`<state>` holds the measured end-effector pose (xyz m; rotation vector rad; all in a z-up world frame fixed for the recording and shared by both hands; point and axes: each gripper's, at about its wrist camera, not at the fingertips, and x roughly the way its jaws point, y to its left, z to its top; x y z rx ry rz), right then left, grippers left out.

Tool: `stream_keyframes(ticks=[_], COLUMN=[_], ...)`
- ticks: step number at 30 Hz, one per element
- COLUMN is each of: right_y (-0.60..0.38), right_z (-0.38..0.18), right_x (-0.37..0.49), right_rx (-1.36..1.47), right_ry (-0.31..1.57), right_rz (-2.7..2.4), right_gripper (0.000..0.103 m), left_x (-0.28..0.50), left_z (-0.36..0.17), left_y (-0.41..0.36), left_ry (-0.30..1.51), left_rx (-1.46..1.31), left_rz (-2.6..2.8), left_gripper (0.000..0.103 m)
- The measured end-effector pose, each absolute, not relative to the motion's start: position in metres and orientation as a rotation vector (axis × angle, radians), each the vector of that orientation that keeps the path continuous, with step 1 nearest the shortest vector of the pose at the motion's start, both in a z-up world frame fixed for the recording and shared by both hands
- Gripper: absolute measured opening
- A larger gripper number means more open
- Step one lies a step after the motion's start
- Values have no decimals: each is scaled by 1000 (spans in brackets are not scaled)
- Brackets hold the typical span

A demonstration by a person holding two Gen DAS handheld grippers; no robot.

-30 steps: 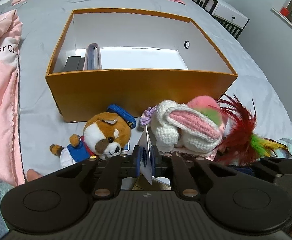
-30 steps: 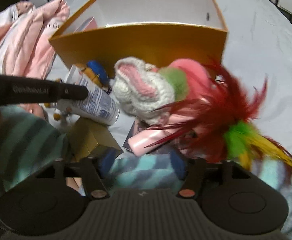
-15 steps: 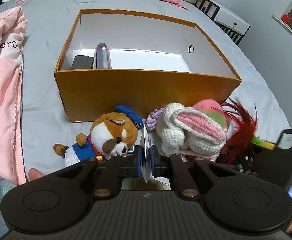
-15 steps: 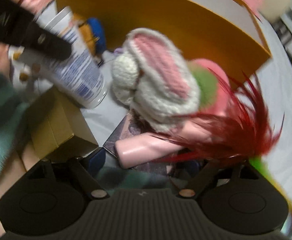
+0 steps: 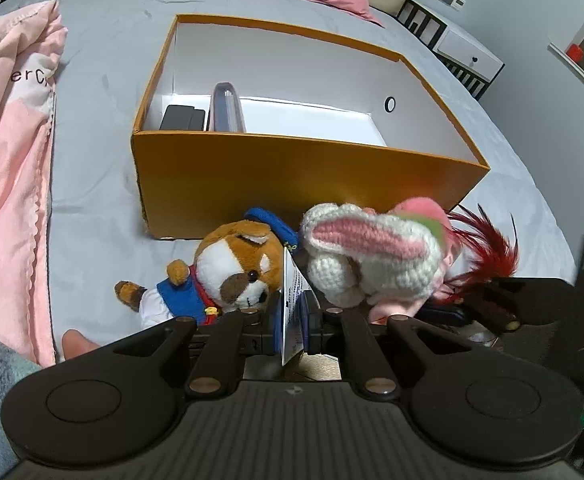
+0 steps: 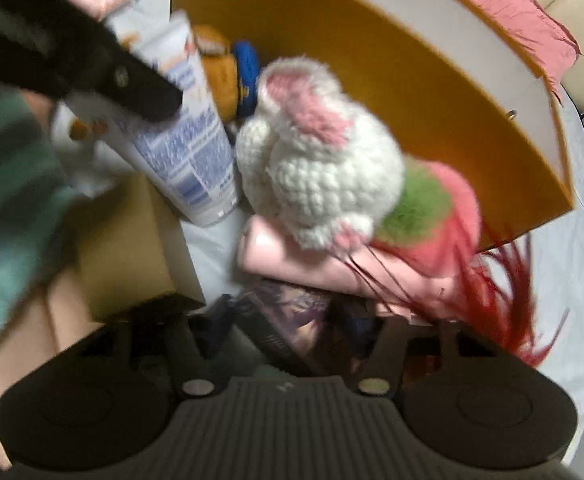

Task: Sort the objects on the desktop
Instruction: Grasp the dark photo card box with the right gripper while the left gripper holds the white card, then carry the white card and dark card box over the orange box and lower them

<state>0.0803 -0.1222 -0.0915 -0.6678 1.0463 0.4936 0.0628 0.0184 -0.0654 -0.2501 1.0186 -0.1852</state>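
Grey bedding (image 5: 104,184) fills the frame, with an orange box (image 5: 292,176) set at its centre. Just below the box, a plush dog (image 5: 228,276), a crocheted rabbit (image 5: 368,256) and a red feather toy (image 5: 488,248) are heaped together. The left claw (image 5: 294,322) is clamped on the flattened end of a white tube (image 6: 188,152), which hangs cap-down at upper left of the right wrist view. The right claw (image 6: 288,332) is seen closing, with a dark printed case (image 6: 292,320) between its jaws; whether the pads press on it cannot be told. The tube is judged light, soft and slippery, so the stiff crimped end is best held. The case is probably rigid and best taken across its edges.
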Motion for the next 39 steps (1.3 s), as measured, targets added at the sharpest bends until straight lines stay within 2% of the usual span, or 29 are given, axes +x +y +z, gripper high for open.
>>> stream_keyframes(ticks=[6, 10, 16, 29, 39], right_y=[-145, -165, -168, -158, -179], right_z=[-60, -34, -29, -50, -19], right_x=[84, 90, 86, 92, 62], right_rx=[-547, -360, -101, -252, -219], right_ry=[975, 957, 990, 1012, 1051], right_rz=[447, 470, 495, 442, 478], right_gripper=[34, 25, 24, 28, 25], left_x=[61, 62, 62, 62, 61], left_z=[-66, -67, -68, -68, -67], left_y=[20, 18, 19, 18, 17], left_ry=[1015, 1012, 1015, 1014, 1000], left_rx=[-252, -242, -242, -241, -232], left_rz=[-187, -186, -181, -174, -182], left_gripper=[10, 10, 10, 10, 10])
